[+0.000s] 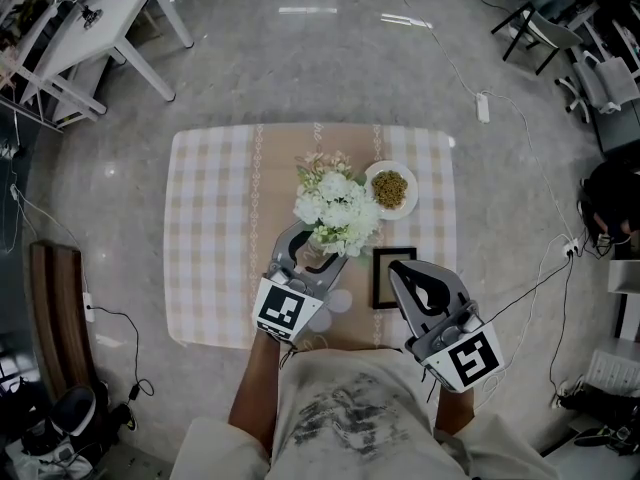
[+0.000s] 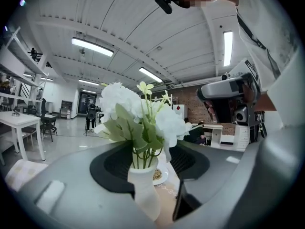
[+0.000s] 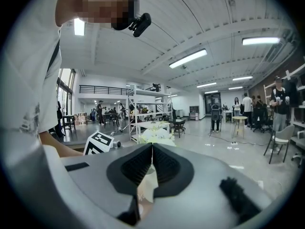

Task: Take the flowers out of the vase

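Note:
White and pale green flowers [image 1: 338, 206] [image 2: 138, 113] stand in a small white vase [image 2: 143, 190] near the middle of the table. In the head view the blooms hide most of the vase. My left gripper [image 1: 318, 242] [image 2: 155, 152] reaches round the vase at its neck, below the leaves. Its left pad lies close against the vase, while a strip of table shows between the vase and the right pad. My right gripper [image 1: 396, 266] [image 3: 152, 148] hovers to the right of the vase, over the table's near part. Its pads meet with nothing between them.
A checked cloth covers the table [image 1: 210, 228]. A white plate [image 1: 390, 188] of brownish food sits just right of the flowers. A black picture frame [image 1: 393, 278] lies flat beside my right gripper. A small white round object [image 1: 340, 301] rests by my left gripper.

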Tool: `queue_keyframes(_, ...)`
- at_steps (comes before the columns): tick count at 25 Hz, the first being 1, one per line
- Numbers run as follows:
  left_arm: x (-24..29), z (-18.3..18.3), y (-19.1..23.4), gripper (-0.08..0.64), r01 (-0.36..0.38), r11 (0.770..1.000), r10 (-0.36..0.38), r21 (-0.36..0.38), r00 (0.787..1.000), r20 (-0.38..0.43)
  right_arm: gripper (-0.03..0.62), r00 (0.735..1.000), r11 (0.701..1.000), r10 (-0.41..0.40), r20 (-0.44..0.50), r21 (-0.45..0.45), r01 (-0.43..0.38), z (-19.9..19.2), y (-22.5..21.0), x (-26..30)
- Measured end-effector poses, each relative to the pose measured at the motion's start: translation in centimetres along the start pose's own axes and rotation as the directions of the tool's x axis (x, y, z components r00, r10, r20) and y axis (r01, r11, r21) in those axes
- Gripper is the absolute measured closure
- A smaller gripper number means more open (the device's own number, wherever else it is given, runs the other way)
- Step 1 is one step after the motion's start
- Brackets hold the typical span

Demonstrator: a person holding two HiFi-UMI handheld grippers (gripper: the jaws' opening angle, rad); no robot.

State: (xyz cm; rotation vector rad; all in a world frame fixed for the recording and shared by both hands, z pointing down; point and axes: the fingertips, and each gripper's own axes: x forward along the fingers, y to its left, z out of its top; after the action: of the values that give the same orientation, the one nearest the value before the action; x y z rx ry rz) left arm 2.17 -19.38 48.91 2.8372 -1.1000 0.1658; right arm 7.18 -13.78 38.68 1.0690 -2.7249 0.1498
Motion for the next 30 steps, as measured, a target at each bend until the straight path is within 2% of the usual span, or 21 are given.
queue_keyframes(6,-0.2,0.1,0.4,0.402,-0.011,1.000,0.011,-0.011,1.000,0.011,0.575,1.000,1.000,-0.002,-0.003,0.003,0.002,0.0,0.1,0.2)
queue_keyframes(13,-0.6,0.4,0.9,0.476,-0.037,0.996,0.038,-0.079,0.999,0.017,0.575,1.000,1.000,0.000,-0.005,0.000,0.000,0.0,0.3,0.4)
queue_keyframes(19,-1.0,0.6,1.0,0.488,-0.046,0.994,0.048,-0.100,0.999,0.021,0.575,1.000,1.000,0.003,-0.004,0.004,-0.003,0.0,0.4,0.5)
queue_keyframes(30,-1.4,1.7,0.8,0.492,-0.047,0.997,0.050,-0.066,0.998,0.040,0.575,1.000,1.000,0.022,0.010,0.022,-0.022,-0.1,1.0,1.0)
